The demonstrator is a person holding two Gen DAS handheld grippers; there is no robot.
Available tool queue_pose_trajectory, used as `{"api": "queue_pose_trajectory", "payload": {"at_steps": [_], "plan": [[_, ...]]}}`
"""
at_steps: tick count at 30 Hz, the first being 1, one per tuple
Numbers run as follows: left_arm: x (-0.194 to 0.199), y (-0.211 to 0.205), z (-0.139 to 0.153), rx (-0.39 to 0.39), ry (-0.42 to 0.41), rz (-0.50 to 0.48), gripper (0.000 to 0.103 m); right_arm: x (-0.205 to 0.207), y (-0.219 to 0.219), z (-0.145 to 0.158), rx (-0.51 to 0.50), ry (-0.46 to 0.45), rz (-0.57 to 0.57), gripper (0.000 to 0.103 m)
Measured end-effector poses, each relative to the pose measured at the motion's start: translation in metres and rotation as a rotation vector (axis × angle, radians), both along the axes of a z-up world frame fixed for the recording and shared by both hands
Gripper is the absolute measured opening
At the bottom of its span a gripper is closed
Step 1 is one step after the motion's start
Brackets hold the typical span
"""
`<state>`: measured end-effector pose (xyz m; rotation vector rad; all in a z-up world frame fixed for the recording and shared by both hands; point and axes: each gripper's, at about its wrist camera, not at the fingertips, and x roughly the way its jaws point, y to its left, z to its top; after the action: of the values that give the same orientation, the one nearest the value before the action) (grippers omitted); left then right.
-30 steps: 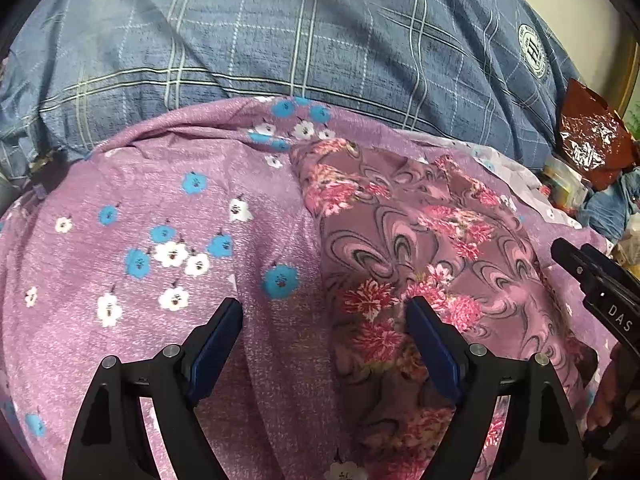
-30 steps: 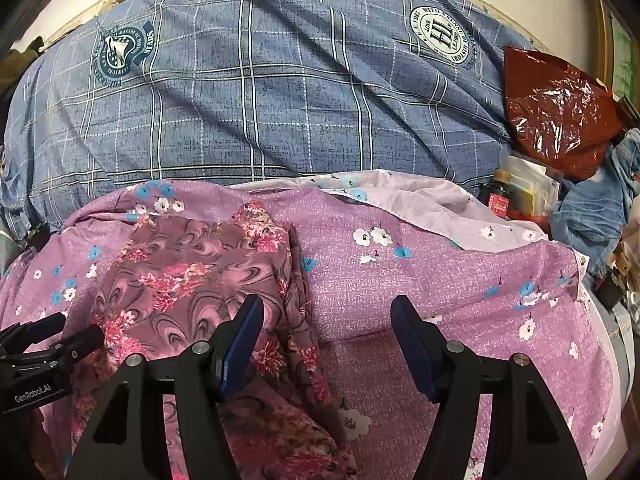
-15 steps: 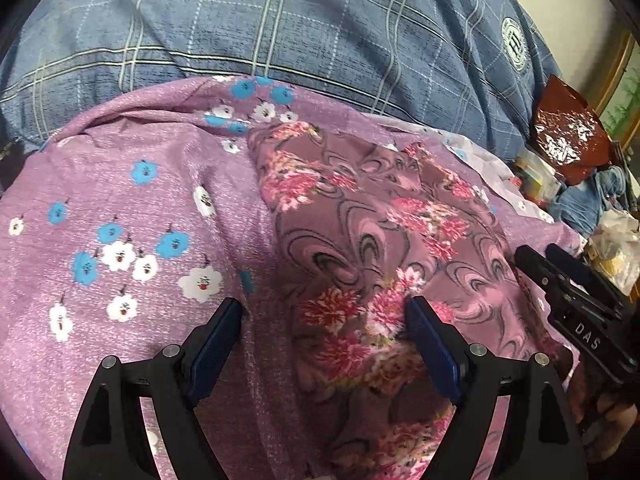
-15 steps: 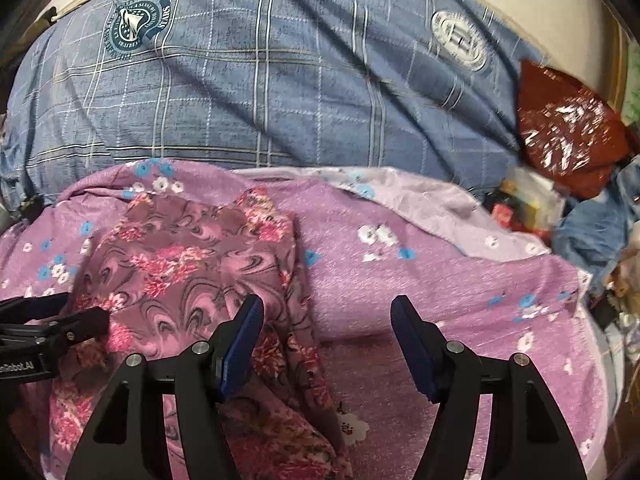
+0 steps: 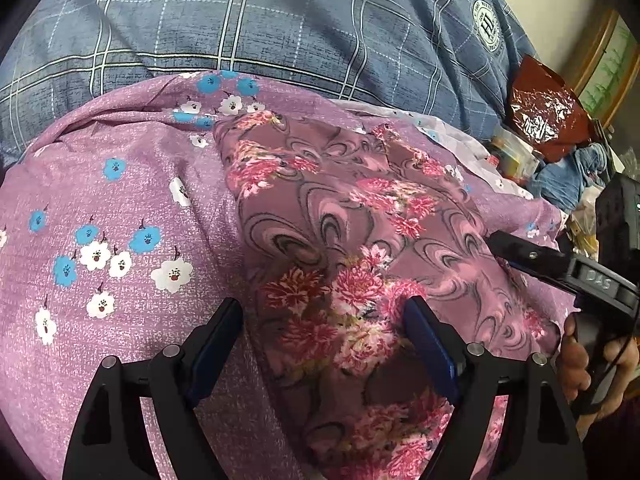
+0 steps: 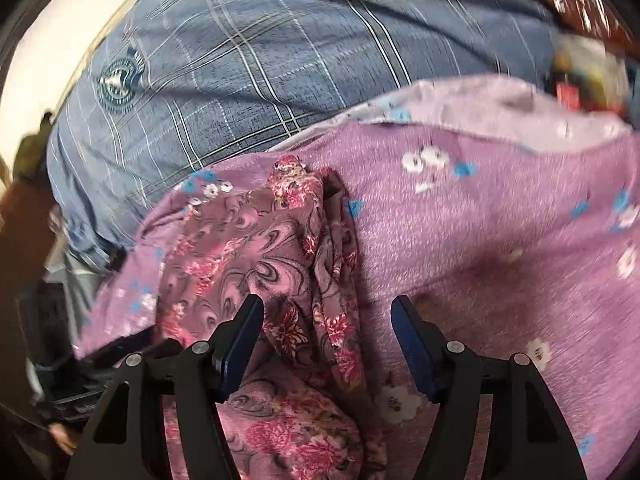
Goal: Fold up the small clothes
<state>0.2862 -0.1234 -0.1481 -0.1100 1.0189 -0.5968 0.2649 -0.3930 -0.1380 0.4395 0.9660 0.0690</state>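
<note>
Blue plaid bedcover (image 5: 280,20): it fills the far side of your view, crest badges printed on it, running under everything else.
Purple flowered sheet (image 5: 120,208): spread over the plaid cover, white and blue blossoms; its paler underside shows at the far right edge in your right view.
Swirl-print garment (image 5: 344,240): the small mauve piece with pink flowers lies on the purple sheet, rumpled, with a bunched fold along its right edge in your right view.
Left tongs (image 5: 324,336): released, jaws wide, low over the near part of the garment; nothing pinched between the pads.
Right tongs (image 6: 326,340): released too, jaws apart, straddling the garment's bunched right edge; the pads do not press on cloth.
Your right hand (image 5: 592,364): wrapped around its tool's handle at the right edge of your left view.
Red foil bag (image 5: 544,116): lying at the far right, beside small clutter too blurred to name.
</note>
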Motion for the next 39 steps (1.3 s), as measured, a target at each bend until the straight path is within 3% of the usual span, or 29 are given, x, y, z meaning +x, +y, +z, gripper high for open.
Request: {"api": "queue_pose_trajectory", "payload": {"at_steps": [3, 12, 19, 34, 37, 39], "plan": [[-0.001, -0.001, -0.003, 0.015, -0.001, 0.001, 0.083, 0.002, 0.012, -0.002, -0.114, 0.017, 0.0, 0.069], [-0.006, -0.004, -0.004, 0.029, -0.024, 0.012, 0.084, -0.002, 0.052, 0.01, -0.432, -0.061, 0.03, 0.069], [-0.007, -0.004, -0.005, 0.032, -0.029, 0.013, 0.084, -0.005, 0.065, 0.014, -0.534, -0.084, 0.042, 0.069], [-0.006, -0.001, 0.001, 0.024, -0.018, 0.023, 0.083, -0.005, 0.071, 0.014, -0.569, -0.093, 0.05, 0.069], [-0.006, 0.007, 0.012, -0.009, -0.032, 0.026, 0.083, -0.005, 0.059, 0.018, -0.463, -0.088, 0.05, 0.069], [-0.002, 0.016, 0.015, -0.054, -0.008, 0.016, 0.083, -0.005, 0.034, 0.019, -0.266, -0.079, 0.026, 0.069]]}}
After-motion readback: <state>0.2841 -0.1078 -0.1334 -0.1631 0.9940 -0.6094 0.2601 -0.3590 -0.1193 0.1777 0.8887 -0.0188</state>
